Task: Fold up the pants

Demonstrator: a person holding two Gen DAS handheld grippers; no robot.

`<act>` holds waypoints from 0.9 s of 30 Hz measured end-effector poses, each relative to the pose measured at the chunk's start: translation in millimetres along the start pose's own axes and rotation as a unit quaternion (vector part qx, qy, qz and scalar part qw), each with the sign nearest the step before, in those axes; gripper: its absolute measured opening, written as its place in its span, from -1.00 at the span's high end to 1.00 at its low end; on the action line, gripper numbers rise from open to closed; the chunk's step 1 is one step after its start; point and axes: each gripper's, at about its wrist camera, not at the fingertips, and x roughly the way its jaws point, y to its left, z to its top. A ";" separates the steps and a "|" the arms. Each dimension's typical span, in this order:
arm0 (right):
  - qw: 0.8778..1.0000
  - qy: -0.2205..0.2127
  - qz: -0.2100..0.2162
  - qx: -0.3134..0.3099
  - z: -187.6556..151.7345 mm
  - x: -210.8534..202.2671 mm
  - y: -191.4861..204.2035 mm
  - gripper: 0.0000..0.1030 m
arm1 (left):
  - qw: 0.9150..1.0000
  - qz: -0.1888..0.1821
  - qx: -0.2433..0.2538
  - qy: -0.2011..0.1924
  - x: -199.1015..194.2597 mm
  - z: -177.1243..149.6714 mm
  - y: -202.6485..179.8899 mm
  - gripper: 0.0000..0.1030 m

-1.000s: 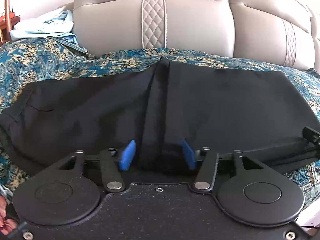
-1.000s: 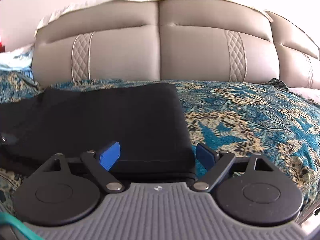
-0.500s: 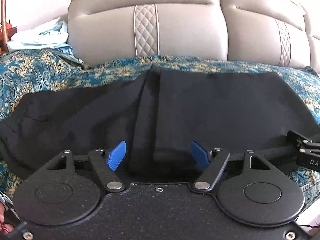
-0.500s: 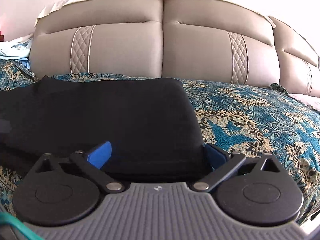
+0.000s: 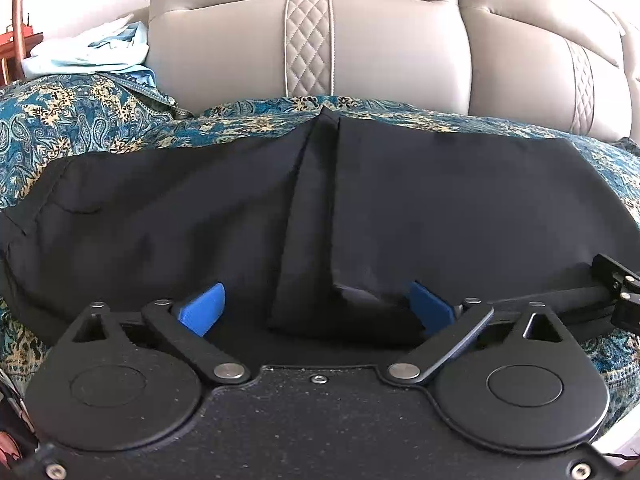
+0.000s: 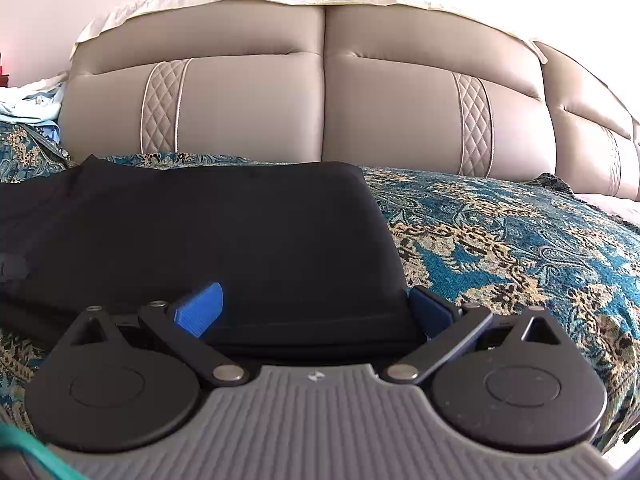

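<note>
**Black pants lying folded on a patterned bed, both grippers at the near edge**

The black pants (image 5: 400, 208) are lying flat across the teal and gold bedspread (image 5: 80, 120), in front of the beige padded headboard (image 5: 380, 48). A folded layer is resting on top, its edge running from far to near through the middle of the left wrist view. The left gripper (image 5: 316, 310) is sitting low at the near edge of the pants with its jaws spread wide, the near corner of the folded layer lying between the blue fingertips (image 5: 200, 308) without being pinched. The right gripper (image 6: 316, 308) is sitting at the near right corner of the pants (image 6: 240, 240), its jaws likewise spread, the fabric edge lying between them. Light blue cloth (image 5: 92, 52) is lying piled at the far left of the bed.
</note>
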 end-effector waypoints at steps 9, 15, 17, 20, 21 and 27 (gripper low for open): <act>0.996 -0.081 -0.025 -0.008 8.8 -17.8 10.6 -1.00 | 0.994 -0.070 -0.043 -0.068 -28.1 17.4 0.0 -0.96; 0.997 -0.081 -0.006 -0.007 13.6 -11.2 22.5 -1.00 | 0.994 -0.072 0.008 -0.080 -13.6 58.7 -33.9 -0.85; 0.997 -0.077 0.003 -0.008 13.6 -8.8 26.8 -1.00 | 0.994 -0.078 0.017 -0.075 -1.0 73.3 -44.1 -0.54; 0.998 -0.069 0.012 -0.007 12.8 -5.8 32.2 -1.00 | 0.995 -0.086 0.015 -0.053 23.7 88.8 -53.4 -0.19; 0.998 -0.066 0.013 -0.009 12.5 -4.9 33.6 -1.00 | 0.995 -0.088 0.011 -0.044 33.6 92.4 -54.9 -0.15; 0.998 -0.049 0.023 -0.017 10.1 -1.0 37.1 -1.00 | 0.999 -0.047 -0.009 0.010 95.0 106.6 -49.2 -0.01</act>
